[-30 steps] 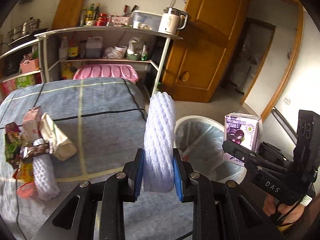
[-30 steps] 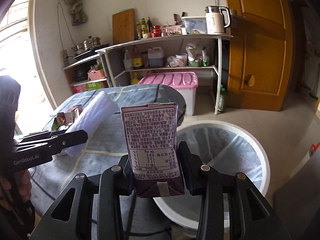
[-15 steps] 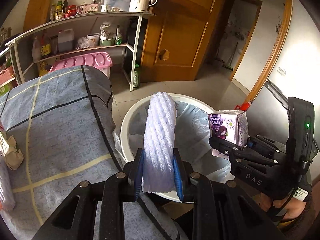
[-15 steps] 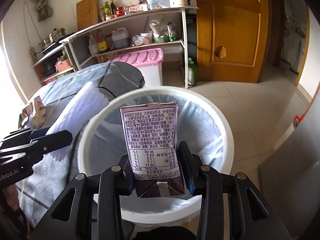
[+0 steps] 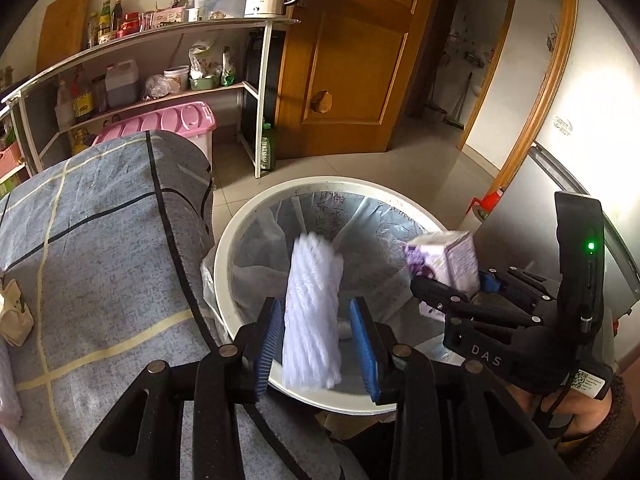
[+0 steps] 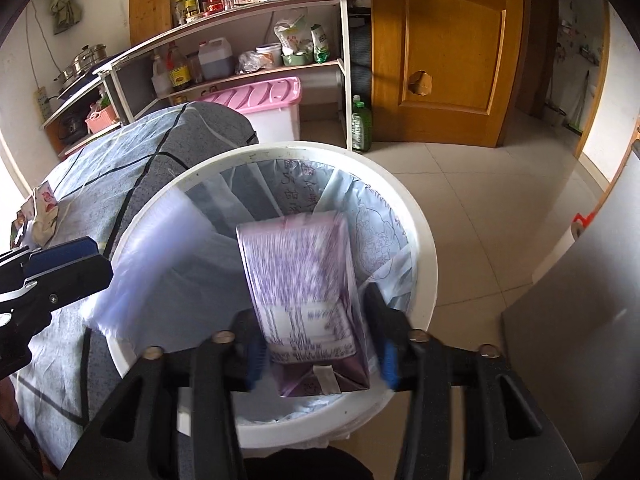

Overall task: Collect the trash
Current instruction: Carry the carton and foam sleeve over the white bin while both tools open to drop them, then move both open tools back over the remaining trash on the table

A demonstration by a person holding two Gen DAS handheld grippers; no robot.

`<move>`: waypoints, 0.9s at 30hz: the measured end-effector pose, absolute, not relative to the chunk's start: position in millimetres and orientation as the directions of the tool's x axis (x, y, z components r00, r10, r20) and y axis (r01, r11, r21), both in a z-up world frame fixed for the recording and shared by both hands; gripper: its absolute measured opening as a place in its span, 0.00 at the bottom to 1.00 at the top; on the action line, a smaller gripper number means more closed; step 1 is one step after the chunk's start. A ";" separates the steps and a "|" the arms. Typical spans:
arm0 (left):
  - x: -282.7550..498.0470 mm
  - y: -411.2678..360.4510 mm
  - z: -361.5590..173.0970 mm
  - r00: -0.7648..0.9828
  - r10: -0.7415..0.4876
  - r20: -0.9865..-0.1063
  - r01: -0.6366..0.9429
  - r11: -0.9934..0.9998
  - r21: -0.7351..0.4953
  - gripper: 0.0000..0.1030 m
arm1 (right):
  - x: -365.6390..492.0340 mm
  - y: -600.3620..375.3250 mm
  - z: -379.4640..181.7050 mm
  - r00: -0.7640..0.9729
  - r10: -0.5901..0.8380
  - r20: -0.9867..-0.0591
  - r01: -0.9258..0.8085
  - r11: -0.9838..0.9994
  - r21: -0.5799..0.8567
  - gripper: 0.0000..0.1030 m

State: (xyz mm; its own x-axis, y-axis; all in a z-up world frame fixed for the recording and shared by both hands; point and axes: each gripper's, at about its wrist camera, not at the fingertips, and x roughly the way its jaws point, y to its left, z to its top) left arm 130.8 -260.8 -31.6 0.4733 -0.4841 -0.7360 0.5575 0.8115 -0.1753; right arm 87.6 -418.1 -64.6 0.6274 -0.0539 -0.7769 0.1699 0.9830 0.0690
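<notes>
White bin rim (image 5: 256, 216) rings both blurred items.

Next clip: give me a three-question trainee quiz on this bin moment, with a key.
1. True or false: the left gripper is clamped tight on the white foam net.
2. What sits between the right gripper's pads? A) a glass bottle B) the purple drink carton C) nothing
3. Fill in: both items are blurred above the white ______ lined with a plastic bag.

Key
1. False: there is a gap on each side of the net, so the left gripper is open.
2. B, though gaps show at both pads, so the right gripper looks open too.
3. trash bin
</notes>
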 end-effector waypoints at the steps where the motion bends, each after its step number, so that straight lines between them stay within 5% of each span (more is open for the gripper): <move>1: 130.0 -259.3 -30.0 0.481 -0.482 -0.733 0.556 0.814 -0.171 0.44 | 86.8 -417.0 -63.7 0.631 -0.056 -0.774 0.169 0.983 0.066 0.59; 27: 99.8 -142.4 5.1 0.647 -0.393 -0.653 0.401 0.904 -0.147 0.52 | 74.3 -326.4 -12.4 0.743 0.075 -0.665 -0.001 0.994 0.110 0.59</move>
